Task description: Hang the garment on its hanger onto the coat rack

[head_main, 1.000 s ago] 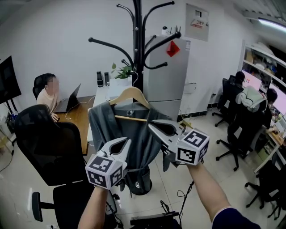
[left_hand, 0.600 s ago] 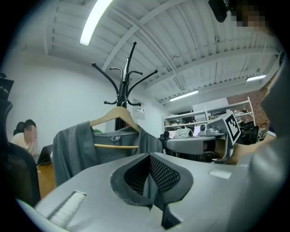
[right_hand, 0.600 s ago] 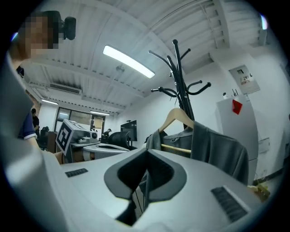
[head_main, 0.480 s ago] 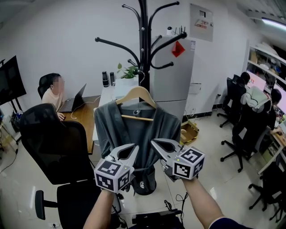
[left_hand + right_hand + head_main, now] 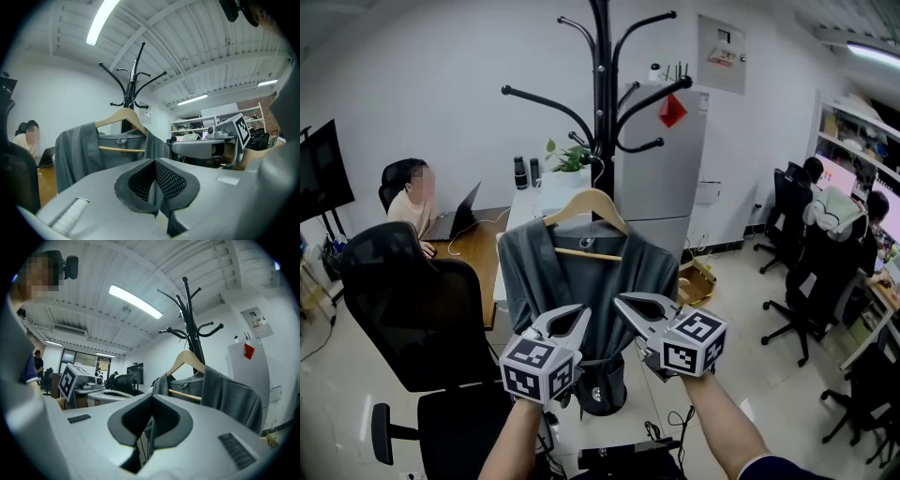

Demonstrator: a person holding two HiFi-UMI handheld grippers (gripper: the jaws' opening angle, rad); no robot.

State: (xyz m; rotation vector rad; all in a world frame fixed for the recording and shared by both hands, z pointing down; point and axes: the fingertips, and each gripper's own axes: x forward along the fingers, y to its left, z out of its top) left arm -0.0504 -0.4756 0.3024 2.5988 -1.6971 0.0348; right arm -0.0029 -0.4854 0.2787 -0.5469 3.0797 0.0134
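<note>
Left gripper view gives me the left gripper [image 5: 155,168] clenched, its pads pressed together with nothing caught between them. The right gripper [image 5: 151,405] is clenched and empty too. Both point level at the grey garment [image 5: 581,281] from just in front of its lower half, and neither touches it.

The garment hangs on the wooden hanger [image 5: 586,202], close against the pole of the black coat rack [image 5: 602,84]. The hanger's hook runs up beside the pole near a low peg. I cannot tell from here whether it sits fully over that peg or only leans on it.

That is my main worry. If the hook is only half seated, I judge that any nudge to the cloth could tip the hanger off and drop the whole thing. Both sets of tips sit near the hem, so pulling back carelessly could brush the fabric and swing it. The cloth also drapes wider on the left shoulder than on the right, and I think a swing might slide it along the wood. The office chair [image 5: 412,300] stands close on the left, crowding that elbow if I back out.
</note>
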